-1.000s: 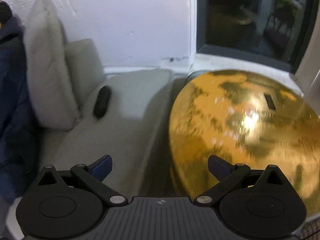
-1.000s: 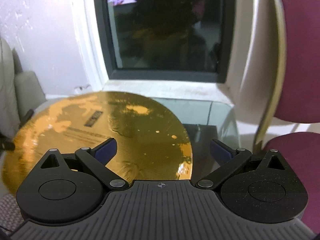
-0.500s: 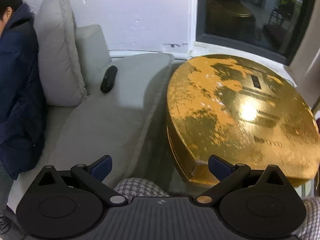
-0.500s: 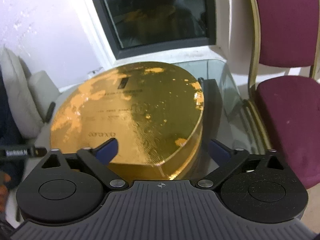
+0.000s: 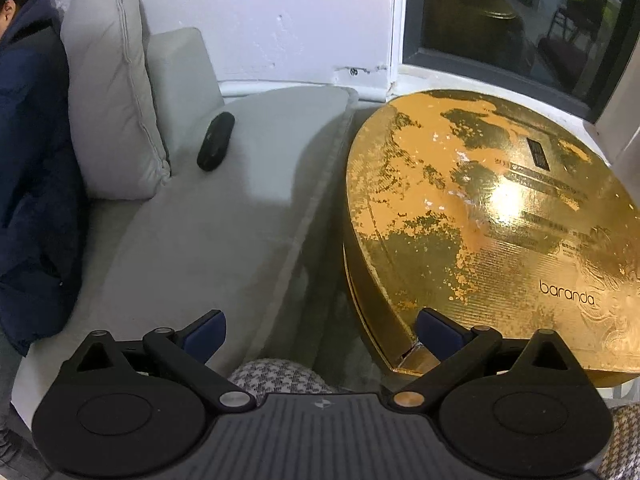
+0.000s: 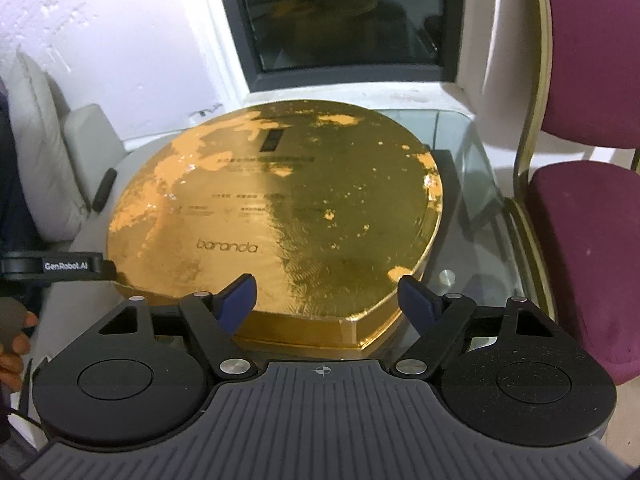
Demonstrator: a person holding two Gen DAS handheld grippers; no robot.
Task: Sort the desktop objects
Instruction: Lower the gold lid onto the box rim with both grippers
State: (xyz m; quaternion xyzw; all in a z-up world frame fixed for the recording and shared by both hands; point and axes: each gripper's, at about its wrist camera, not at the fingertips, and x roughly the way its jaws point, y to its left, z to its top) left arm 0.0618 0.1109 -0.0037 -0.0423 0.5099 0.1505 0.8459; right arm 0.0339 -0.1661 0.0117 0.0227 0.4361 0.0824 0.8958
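Observation:
A large gold drop-shaped box marked "baranda" lies flat on a glass table. It also shows in the left wrist view. My right gripper is open and empty, held above the box's near pointed end. My left gripper is open and empty, over the gap between the sofa and the box's left edge. The left gripper's body also shows in the right wrist view, left of the box.
A grey sofa with a cushion stands left of the table; a black remote lies on it. A person in a dark jacket sits at far left. A maroon chair stands right. A window is behind.
Both grippers have pulled back and risen, so more of the gold box and the sofa shows. Both stay open.

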